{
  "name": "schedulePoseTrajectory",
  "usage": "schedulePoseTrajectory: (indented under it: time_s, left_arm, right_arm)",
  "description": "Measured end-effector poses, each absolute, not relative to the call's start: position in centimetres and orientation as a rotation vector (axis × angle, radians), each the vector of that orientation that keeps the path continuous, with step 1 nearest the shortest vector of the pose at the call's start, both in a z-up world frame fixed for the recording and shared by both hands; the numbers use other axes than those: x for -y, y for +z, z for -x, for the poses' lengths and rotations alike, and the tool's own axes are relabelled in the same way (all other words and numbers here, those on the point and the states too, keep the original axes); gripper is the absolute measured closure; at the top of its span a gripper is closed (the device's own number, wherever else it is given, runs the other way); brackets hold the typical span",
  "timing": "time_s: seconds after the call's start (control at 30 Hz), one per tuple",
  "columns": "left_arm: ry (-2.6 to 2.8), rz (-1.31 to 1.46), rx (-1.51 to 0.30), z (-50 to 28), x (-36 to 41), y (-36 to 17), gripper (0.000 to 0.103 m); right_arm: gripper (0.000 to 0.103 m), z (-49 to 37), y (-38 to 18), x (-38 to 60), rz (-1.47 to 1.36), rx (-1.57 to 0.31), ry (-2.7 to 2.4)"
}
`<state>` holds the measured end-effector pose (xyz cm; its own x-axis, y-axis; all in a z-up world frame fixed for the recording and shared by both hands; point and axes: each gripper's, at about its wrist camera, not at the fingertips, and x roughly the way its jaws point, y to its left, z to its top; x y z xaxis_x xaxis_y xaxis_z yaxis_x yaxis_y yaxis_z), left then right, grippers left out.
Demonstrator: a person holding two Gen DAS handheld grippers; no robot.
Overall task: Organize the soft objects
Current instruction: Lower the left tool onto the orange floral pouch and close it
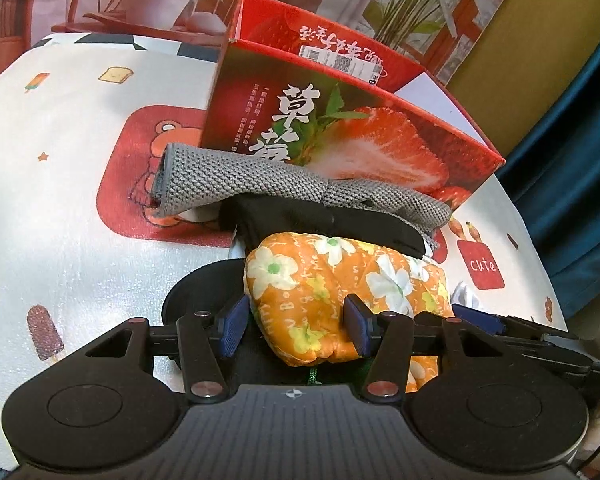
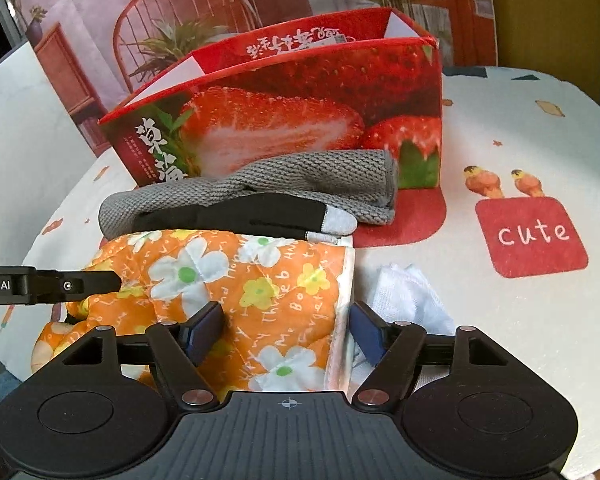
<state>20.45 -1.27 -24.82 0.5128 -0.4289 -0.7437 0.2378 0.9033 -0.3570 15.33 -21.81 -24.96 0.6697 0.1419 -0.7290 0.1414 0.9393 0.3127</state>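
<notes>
Two grippers sit on the same padded piece, one at each end. Your left gripper [image 1: 296, 326] has its blue pads [image 1: 232, 330] on either side of the rounded end of the orange floral oven mitt [image 1: 332, 280], the right-hand pad pressing into the fabric, so it looks clamped on the mitt. Your right gripper [image 2: 286, 330] straddles the mitt's white-edged cuff end [image 2: 260, 292]; its fingers stand fairly wide, one pad against the orange cloth and the other beside the cuff trim, and you cannot tell from this view whether they truly pinch it.

Stacked on the far side of the mitt lies a black glove [image 2: 240, 216] with grey fingertips, and over that a grey knitted cloth [image 1: 236, 178] folded into a long roll. The roll touches the front wall of the red strawberry box [image 1: 340, 132], which stands open-topped just behind the pile, with a shipping label visible on its inner back wall.

Just beside the mitt's cuff, a white towel [image 2: 408, 300] lies crumpled on the tablecloth [image 1: 60, 160], a pale sheet printed with a bear, ice lollies and a red "cute" patch [image 2: 532, 236]. Your left gripper's black arm [image 2: 48, 285] enters the right wrist view from the left edge, reaching the mitt.
</notes>
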Motion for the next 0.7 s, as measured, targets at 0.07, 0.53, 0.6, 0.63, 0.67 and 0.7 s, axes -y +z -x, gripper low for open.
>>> schedulePoseTrajectory:
  time_s: [0.07,0.53,0.6,0.63,0.67,0.7]
  left_arm:
    - [-0.406,0.227,-0.956,-20.5,1.2,-25.0,0.047]
    - [-0.420,0.264,-0.965,-20.8,0.5,-25.9,0.046]
    - [-0.421,0.281,-0.968,-20.8,0.3,-25.9,0.046]
    - [-0.421,0.282,-0.969,-20.8,0.3,-25.9,0.046]
    - [-0.420,0.280,-0.968,-20.7,0.3,-25.9,0.046]
    - [-0.420,0.277,-0.966,-20.6,0.3,-25.9,0.046]
  right_arm:
    - [0.034,-15.3,-25.1,21.9,-0.373,-0.840,0.001]
    - [0.027,-15.5,-25.5,22.6,-0.395,-0.827,0.014]
    - [0.030,-15.5,-25.4,22.6,-0.395,-0.819,0.017]
    - [0.031,-15.4,-25.2,22.6,-0.390,-0.814,0.020]
    - [0.032,-15.2,-25.1,22.5,-0.385,-0.808,0.022]
    - [0.033,-15.1,-25.0,22.4,-0.384,-0.805,0.023]
